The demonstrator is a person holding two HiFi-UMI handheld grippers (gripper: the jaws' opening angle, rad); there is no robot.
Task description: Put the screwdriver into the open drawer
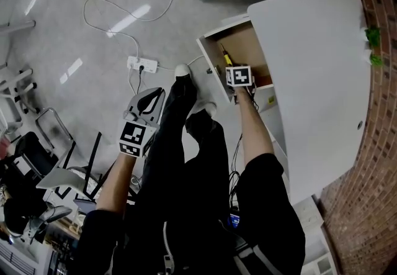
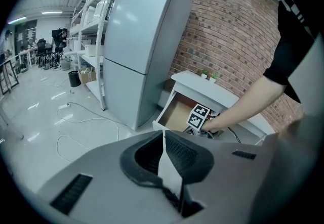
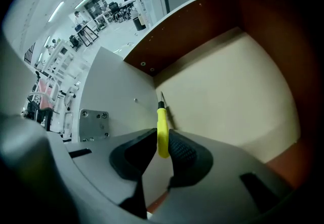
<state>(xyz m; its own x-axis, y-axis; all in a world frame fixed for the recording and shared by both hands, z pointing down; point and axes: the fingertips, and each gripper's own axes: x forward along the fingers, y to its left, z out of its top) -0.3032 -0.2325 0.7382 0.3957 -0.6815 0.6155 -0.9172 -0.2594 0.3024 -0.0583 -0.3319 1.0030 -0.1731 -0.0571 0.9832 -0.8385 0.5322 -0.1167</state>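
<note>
The open drawer (image 1: 245, 47) of a white cabinet shows a bare tan bottom (image 3: 228, 91). My right gripper (image 1: 229, 67) points steeply down into it, shut on the yellow-handled screwdriver (image 3: 161, 127), whose dark tip hangs close by the inside of the drawer's front panel (image 3: 116, 96). In the head view the screwdriver (image 1: 226, 58) pokes out beyond the marker cube. My left gripper (image 1: 147, 101) hangs over the floor, left of the drawer, shut and empty. In the left gripper view its fingertips (image 2: 163, 134) meet, with the drawer (image 2: 177, 112) and the right hand far beyond.
The white cabinet top (image 1: 316, 69) stands against a brick wall (image 1: 372, 193). A power strip (image 1: 142, 65) and loose cables lie on the grey floor. A tall grey fridge (image 2: 142, 41) stands left of the cabinet. Chairs (image 1: 56, 162) crowd the lower left.
</note>
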